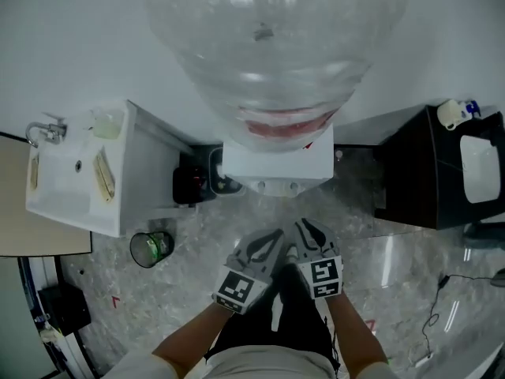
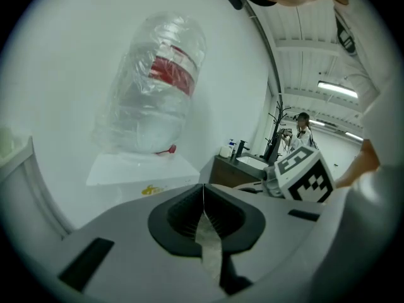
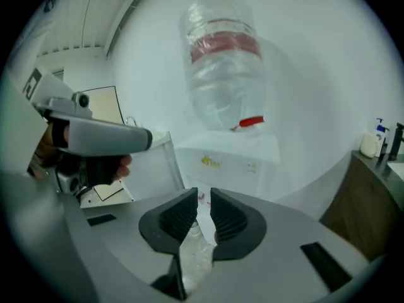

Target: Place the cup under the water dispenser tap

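Note:
The white water dispenser (image 1: 276, 163) stands against the wall with its big clear bottle (image 1: 272, 46) on top. Both grippers are held side by side in front of it, pointing at it. My left gripper (image 1: 272, 237) has its jaws shut together with nothing in them (image 2: 203, 191). My right gripper (image 1: 306, 229) shows a narrow gap between its pads (image 3: 203, 197), and nothing is gripped. Something small and clear shows through that gap low in front of the dispenser (image 3: 227, 160); I cannot tell whether it is the cup. In the head view no cup shows.
A white sink unit (image 1: 75, 176) stands left of the dispenser, with a black box (image 1: 193, 184) between them. A wire bin (image 1: 150, 249) sits on the terrazzo floor at the left. A dark cabinet (image 1: 438, 168) with a soap bottle (image 1: 454, 113) stands at the right.

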`<state>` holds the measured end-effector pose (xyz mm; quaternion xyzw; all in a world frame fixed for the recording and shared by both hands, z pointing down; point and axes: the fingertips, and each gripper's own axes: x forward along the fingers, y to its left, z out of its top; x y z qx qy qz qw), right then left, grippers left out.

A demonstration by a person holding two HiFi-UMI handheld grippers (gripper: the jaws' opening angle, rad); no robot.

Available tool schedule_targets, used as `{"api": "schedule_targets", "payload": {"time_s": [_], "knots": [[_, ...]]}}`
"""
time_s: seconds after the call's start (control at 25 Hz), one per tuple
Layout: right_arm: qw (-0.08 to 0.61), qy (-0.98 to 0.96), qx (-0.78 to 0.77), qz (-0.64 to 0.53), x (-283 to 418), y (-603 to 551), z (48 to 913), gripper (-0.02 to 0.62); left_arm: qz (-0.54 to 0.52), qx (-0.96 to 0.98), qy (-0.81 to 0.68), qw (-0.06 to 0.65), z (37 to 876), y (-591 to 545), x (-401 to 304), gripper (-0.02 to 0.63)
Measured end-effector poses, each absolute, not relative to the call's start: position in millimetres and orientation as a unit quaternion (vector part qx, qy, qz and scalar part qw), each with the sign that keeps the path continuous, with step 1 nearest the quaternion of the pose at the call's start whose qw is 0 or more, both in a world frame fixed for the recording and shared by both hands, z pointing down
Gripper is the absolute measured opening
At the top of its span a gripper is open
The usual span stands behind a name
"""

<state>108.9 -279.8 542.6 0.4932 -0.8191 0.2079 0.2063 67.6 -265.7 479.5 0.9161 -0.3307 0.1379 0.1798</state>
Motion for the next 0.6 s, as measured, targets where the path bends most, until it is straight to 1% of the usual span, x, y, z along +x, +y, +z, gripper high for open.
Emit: {"api": "schedule_targets", "payload": {"time_s": [0.12, 0.28, 0.48, 0.6], "knots": [[0.187, -0.825, 0.495, 0.197, 107, -265, 484, 0.058, 0.134, 0.917, -0.326, 0.188, 442, -249, 68, 0.009], [0.158, -0.829, 0.499, 0.198, 100, -238, 419, 0.040, 0.131, 0.923, -0.316, 0.179, 397, -224, 64, 0.009], [0.133, -0.836, 0.500, 0.184, 96, -209, 362, 0.017, 0.104, 0.921, -0.327, 0.185, 349, -208, 61, 0.006], [0.118, -0.838, 0.504, 0.174, 92, -207, 341, 0.017, 0.096, 0.921, -0.332, 0.182, 330, -204, 57, 0.006]]}}
